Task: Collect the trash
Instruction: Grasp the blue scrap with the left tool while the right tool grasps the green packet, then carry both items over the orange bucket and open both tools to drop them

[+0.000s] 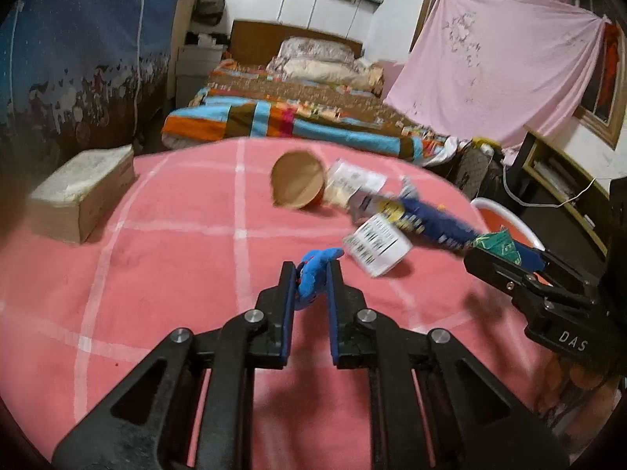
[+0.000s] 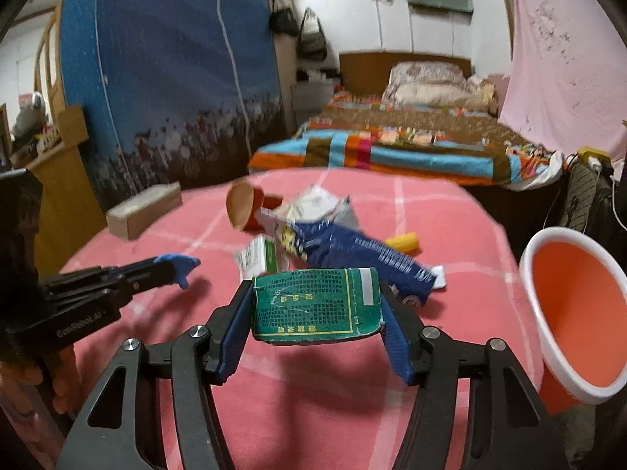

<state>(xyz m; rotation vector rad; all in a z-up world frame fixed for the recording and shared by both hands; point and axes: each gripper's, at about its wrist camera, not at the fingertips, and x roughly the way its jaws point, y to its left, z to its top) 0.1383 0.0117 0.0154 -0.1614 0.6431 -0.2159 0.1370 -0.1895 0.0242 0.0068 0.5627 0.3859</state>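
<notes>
In the left wrist view we see our left gripper [image 1: 311,270] in the lower middle of the frame, its fingers drawn narrow and pressing on a small crumpled blue scrap [image 1: 315,274], which sticks out a little above the fingertips. In the right wrist view the same gripper enters from the left edge with the blue scrap at its tip.

Our right gripper [image 2: 317,301] sits in the lower middle of its own view. Its fingers stand half wide and hold a flat green packet [image 2: 313,305] by its two side edges, lifted above the pink checked cloth [image 2: 156,243] of the table.

The other trash lies in the middle of the frame, behind the packet: a dark blue wrapper [image 2: 364,258], a white and green box [image 2: 258,254], a brown paper cup [image 2: 245,205] lying on its side, and a yellow piece [image 2: 403,242] further right. At the right edge stands an orange bin with a white rim [image 2: 529,274], beside the table. A cardboard box [image 2: 141,207] rests at the upper left of the cloth.
</notes>
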